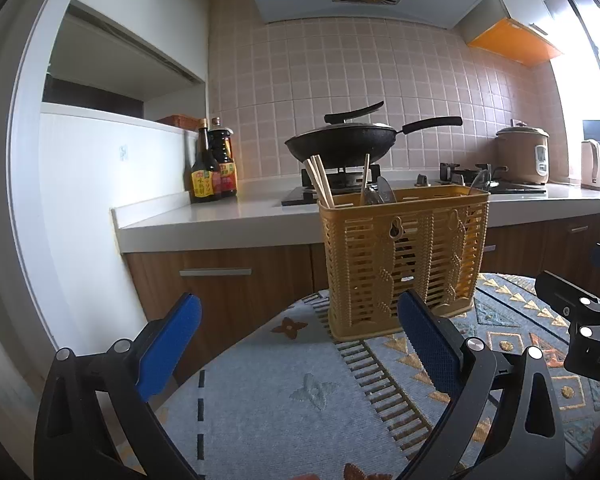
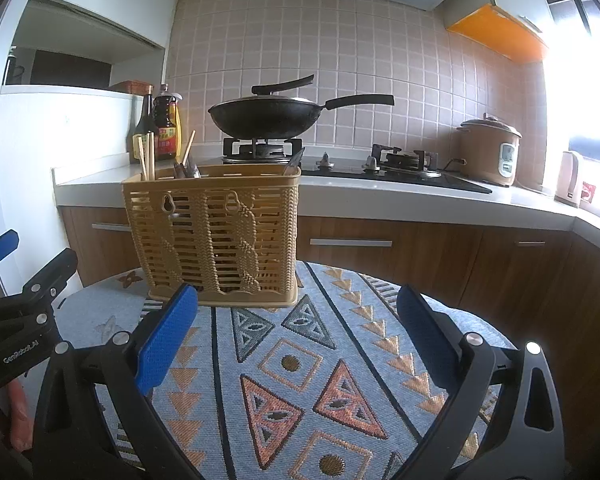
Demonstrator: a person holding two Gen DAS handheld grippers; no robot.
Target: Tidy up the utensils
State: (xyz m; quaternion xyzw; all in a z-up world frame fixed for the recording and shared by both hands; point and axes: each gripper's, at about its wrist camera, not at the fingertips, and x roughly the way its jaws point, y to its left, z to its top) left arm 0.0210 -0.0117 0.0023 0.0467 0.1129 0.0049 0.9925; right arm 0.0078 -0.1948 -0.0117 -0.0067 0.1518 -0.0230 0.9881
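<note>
A yellow slatted utensil basket [image 1: 404, 260] stands upright at the far edge of a round table with a patterned cloth [image 1: 284, 392]. Wooden chopsticks [image 1: 320, 180] and metal utensils [image 1: 380, 192] stick out of its top. It also shows in the right wrist view [image 2: 220, 236], with chopsticks [image 2: 147, 158] at its left end. My left gripper [image 1: 300, 320] is open and empty, just short of the basket. My right gripper [image 2: 298, 312] is open and empty, to the right of the basket's base.
A kitchen counter [image 2: 380, 196] runs behind the table with a black wok [image 2: 268, 116] on a gas stove, sauce bottles [image 1: 212, 168], a rice cooker [image 2: 488, 152] and a kettle [image 2: 570, 178]. The other gripper shows at each view's edge [image 1: 580, 320].
</note>
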